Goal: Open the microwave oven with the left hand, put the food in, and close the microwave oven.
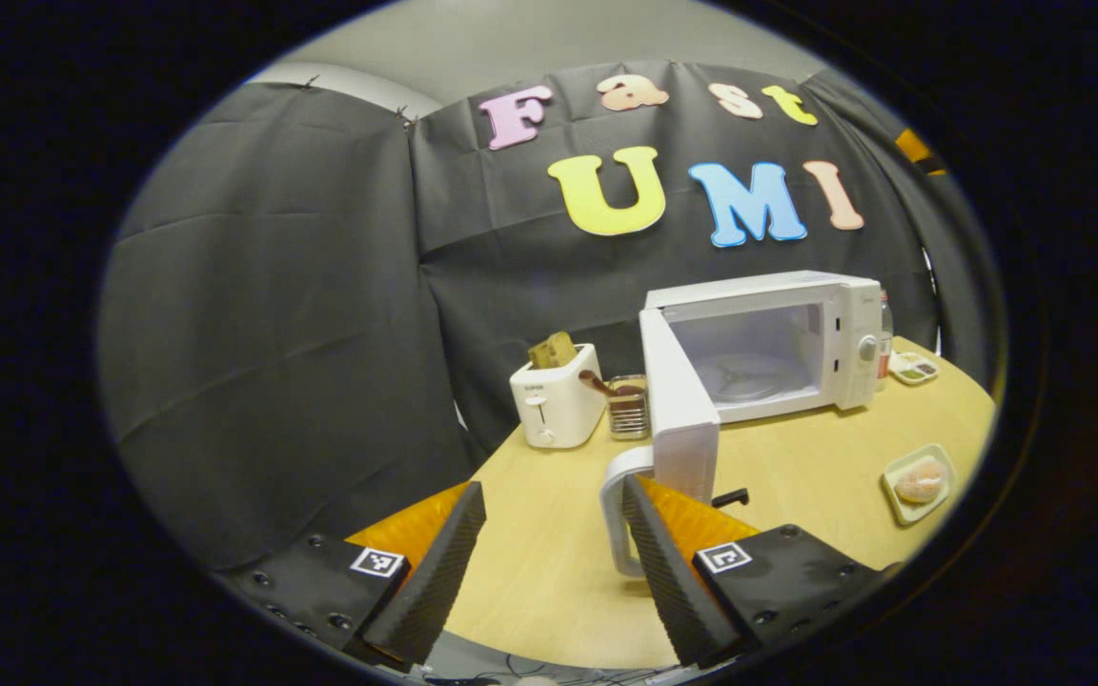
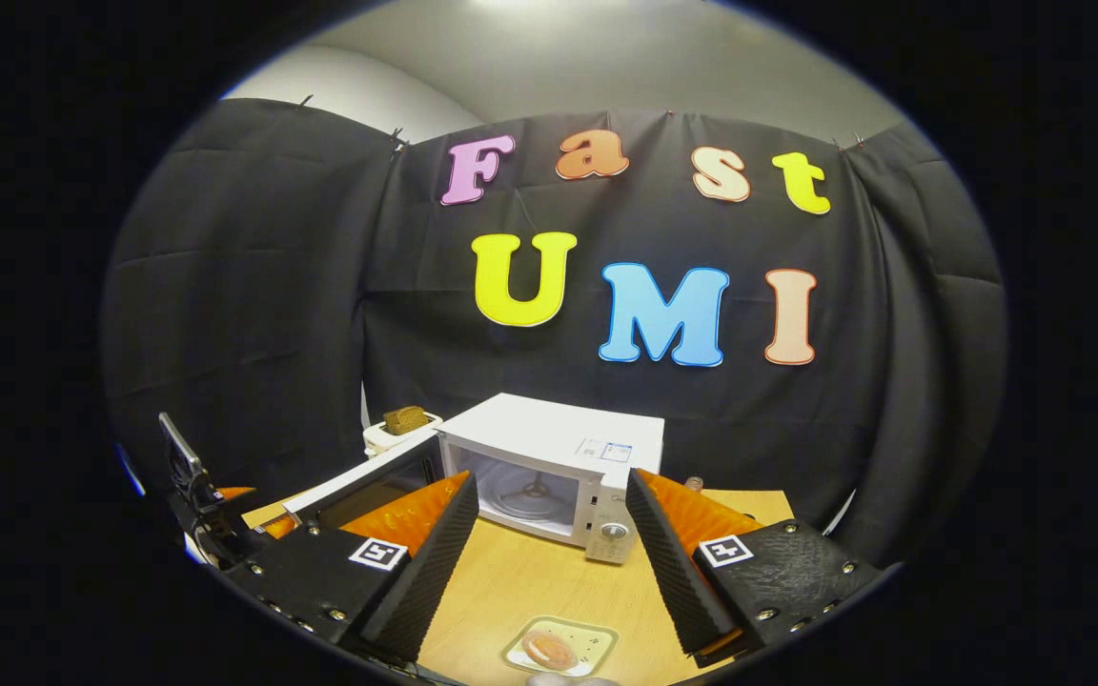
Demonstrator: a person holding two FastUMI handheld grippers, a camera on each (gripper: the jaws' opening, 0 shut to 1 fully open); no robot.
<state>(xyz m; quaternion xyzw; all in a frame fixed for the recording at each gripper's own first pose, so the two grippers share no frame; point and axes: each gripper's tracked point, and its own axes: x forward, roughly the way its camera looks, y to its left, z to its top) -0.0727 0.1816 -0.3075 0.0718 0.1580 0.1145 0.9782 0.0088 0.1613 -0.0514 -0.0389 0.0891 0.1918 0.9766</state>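
Observation:
The white microwave (image 1: 778, 333) stands on the round wooden table (image 1: 549, 562) with its door (image 1: 681, 414) swung wide open towards me and its cavity bare. The door's handle (image 1: 618, 519) lies just inside the right finger of my left gripper (image 1: 551, 491), whose fingers are open and not pressing on it. The food, a bun on a small pale plate (image 1: 919, 481), sits to the right near the table edge. In the right gripper view the plate (image 2: 559, 650) lies just below my open right gripper (image 2: 554, 486), in front of the microwave (image 2: 554, 472) and its open door (image 2: 363, 486).
Left of the microwave stand a white toaster (image 1: 557, 395) with bread in it and a glass (image 1: 627, 408) holding a spoon. A small tray (image 1: 913, 368) and a bottle (image 1: 884, 333) sit on the microwave's right side. The table edge curves close by.

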